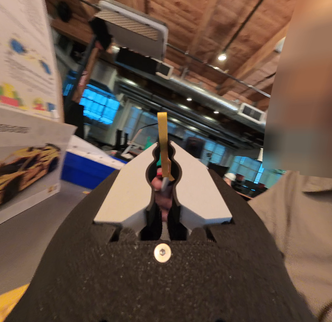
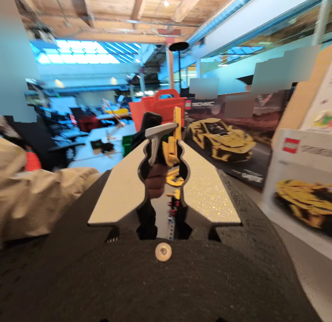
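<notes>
1. Yellow plastic strip (image 1: 162, 144) stands upright, pinched between the near-closed fingers of the left gripper (image 1: 163, 146); a booklet with a yellow car (image 1: 28, 162) lies well left of it.
2. Yellow plastic piece (image 2: 173, 148) sits between the right gripper's (image 2: 163, 144) narrowed fingers, touching the right one, with the other gripper's grey finger (image 2: 159, 131) beside it; a car-picture box (image 2: 228, 139) stands right of the piece.

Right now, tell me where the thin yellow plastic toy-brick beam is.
In the left wrist view, the thin yellow plastic beam stands upright, pinched between the tips of the left gripper, its top poking above them, the blue bin behind to the left.
</notes>
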